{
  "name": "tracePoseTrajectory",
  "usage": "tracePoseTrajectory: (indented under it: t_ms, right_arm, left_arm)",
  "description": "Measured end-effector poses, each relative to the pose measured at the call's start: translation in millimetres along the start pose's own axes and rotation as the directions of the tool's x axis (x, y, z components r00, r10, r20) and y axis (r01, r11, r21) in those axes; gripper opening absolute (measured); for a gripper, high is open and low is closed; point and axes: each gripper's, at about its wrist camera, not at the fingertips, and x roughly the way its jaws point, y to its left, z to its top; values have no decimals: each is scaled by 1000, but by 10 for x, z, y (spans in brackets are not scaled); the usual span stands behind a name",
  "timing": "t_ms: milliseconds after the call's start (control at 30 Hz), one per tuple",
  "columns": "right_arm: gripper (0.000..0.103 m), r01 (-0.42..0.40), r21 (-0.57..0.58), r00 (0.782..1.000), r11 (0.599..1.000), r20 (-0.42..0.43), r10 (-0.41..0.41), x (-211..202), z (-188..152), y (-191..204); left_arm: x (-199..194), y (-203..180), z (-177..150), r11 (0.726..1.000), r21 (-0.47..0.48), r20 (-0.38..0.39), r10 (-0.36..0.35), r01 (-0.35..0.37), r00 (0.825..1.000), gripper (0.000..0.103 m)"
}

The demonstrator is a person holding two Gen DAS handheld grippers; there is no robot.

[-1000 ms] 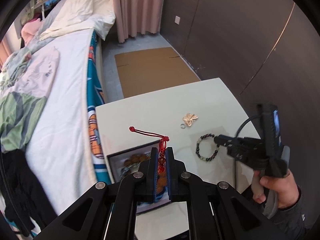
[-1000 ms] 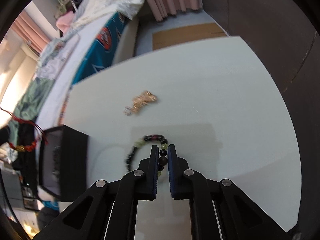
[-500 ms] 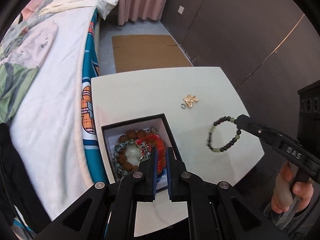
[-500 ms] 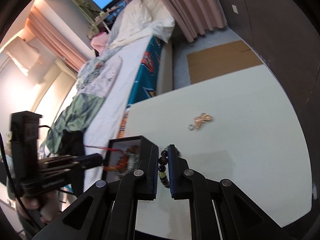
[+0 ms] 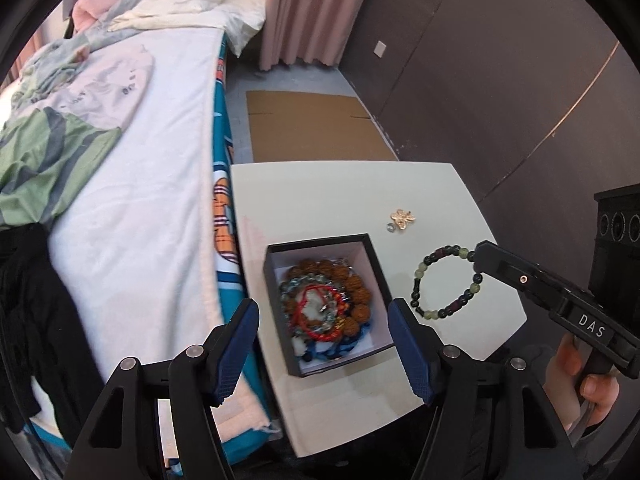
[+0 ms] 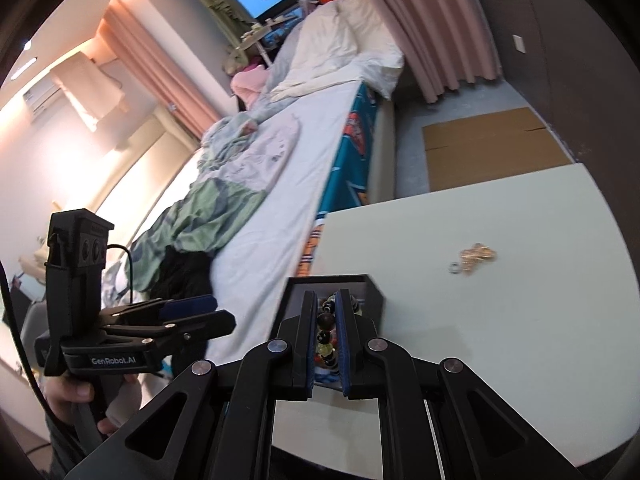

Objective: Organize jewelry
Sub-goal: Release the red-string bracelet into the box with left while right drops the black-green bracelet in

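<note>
A black jewelry box (image 5: 276,276) with a white lining stands on the white table (image 5: 320,200) near its left edge. It holds several bead bracelets and a red cord bracelet (image 5: 316,312). My left gripper (image 5: 322,320) is open and empty above the box. My right gripper (image 6: 326,320) is shut on a dark and green bead bracelet (image 5: 444,280) and holds it in the air just right of the box. A gold flower brooch (image 5: 403,216) with a small ring beside it lies on the table beyond the box; it also shows in the right wrist view (image 6: 476,256).
A bed (image 5: 120,160) with clothes runs along the table's left side. A flattened cardboard sheet (image 5: 312,128) lies on the floor beyond the table. A dark wall (image 5: 500,80) stands to the right.
My left gripper let the red cord bracelet go into the box and opened wide. My right gripper lifted the bead bracelet off the table and carried it toward the box.
</note>
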Motion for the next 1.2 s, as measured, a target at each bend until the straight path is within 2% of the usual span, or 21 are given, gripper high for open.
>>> tracePoseTrajectory:
  t_ms: [400,433,533,633,700,733,767,1000,1133,1200]
  right_arm:
    - [11,-119,-10,992,993,-48,118,464,12,354]
    - [11,-98,-10,993,995,-63,97,526,5,346]
    - [12,46,-2,989,999,-141,-46,747,-62,228]
    - [13,71,23,985,997,-162,-67,767,-86,117]
    - [21,70,40,986,997,-153,-63,692,-68,54]
    - [37,68,52,988,996,-143,-60,641,-63,20]
    - [48,67,60,990,996,-132,-58,586,-68,-19]
    - [49,74,111,994,991,-85,-64,245,-16,-292]
    - [61,104,156,993,982,-79,-92,84,-3,-521]
    - [62,117,168,992,979,-74,-105,23,-1,-599]
  left_arm:
    - [-253,191,-60,999,-22,35,35,-35,999,68]
    - [-267,206,-66,999,-24,36,38,-38,999,68]
    - [-298,247,-79,999,-29,37,46,-45,998,68]
    - [-313,281,-89,998,-33,39,50,-49,998,68]
    - [-309,290,-89,998,-36,38,48,-46,998,68]
    - [-304,290,-85,998,-36,37,46,-44,998,68]
    - [-294,282,-81,998,-35,36,45,-44,998,68]
    - [-197,73,-8,999,3,29,33,-33,999,68]
    - [-103,-99,52,999,39,17,33,-33,999,68]
    - [-37,-184,93,998,54,9,30,-31,1000,68]
